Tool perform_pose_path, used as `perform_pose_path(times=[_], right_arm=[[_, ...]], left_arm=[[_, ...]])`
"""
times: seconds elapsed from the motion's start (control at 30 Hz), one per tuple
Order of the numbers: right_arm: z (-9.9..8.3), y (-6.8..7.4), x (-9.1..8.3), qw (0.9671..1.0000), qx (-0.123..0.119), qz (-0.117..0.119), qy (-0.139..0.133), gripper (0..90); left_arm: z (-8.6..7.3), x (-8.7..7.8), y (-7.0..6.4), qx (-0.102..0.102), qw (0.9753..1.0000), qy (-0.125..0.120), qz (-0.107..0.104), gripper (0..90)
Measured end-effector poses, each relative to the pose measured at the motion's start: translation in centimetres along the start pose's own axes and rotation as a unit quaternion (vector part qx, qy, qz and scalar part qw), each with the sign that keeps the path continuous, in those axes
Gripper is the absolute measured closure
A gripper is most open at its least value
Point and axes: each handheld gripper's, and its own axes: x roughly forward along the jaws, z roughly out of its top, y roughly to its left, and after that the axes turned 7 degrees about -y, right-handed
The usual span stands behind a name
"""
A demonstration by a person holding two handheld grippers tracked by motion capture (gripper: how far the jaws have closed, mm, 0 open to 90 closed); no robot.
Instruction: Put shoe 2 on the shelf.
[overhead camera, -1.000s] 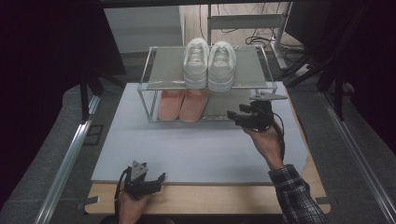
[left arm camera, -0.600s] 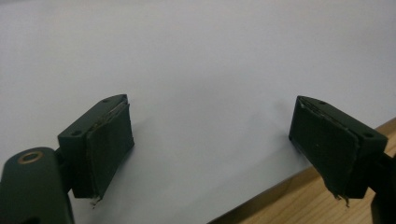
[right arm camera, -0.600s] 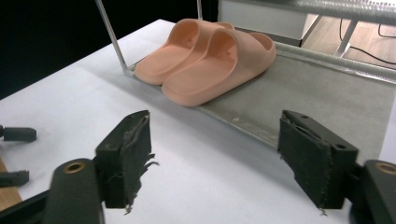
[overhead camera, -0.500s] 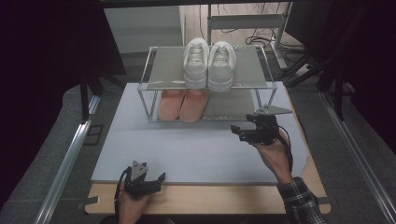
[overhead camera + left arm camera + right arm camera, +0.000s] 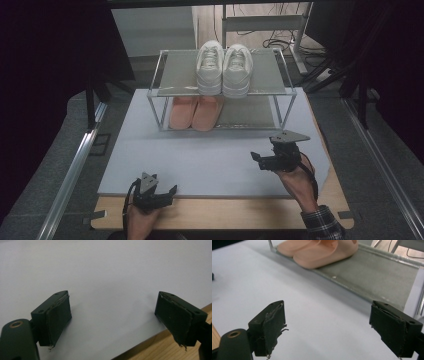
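From the high view, the right tongs (image 5: 264,159) are hovering open and empty over bare white surface (image 5: 210,160), well short of the pale pink slippers (image 5: 195,111) lying on the metal-framed shoe rack's (image 5: 280,107) lower shelf.

Left gripper view: the left tongs (image 5: 112,315) are gaping wide, empty, at the surface's wooden front edge (image 5: 155,345).

Right gripper view: jaws are standing wide apart.

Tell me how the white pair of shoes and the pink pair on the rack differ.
The white sneakers stand on the rack's top shelf; the pink slippers lie on the bottom shelf. The white sneakers look taller and bulkier, with patterned uppers; the pink slippers look low and smooth. The white sneakers sit near the shelf's middle, the pink slippers toward its left end. Both pairs lie side by side, touching, neither held by a gripper.
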Motion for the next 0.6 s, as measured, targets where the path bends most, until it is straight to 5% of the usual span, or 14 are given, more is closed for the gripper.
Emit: perform_pose_path(times=[0.6], right_arm=[[-7.1, 1.2, 0.4, 0.9997, 0.007, 0.007, 0.023, 12.5]], left_arm=[[0.0, 0.0, 0.0, 0.000, 1.0000, 0.000, 0.001, 13.5]])
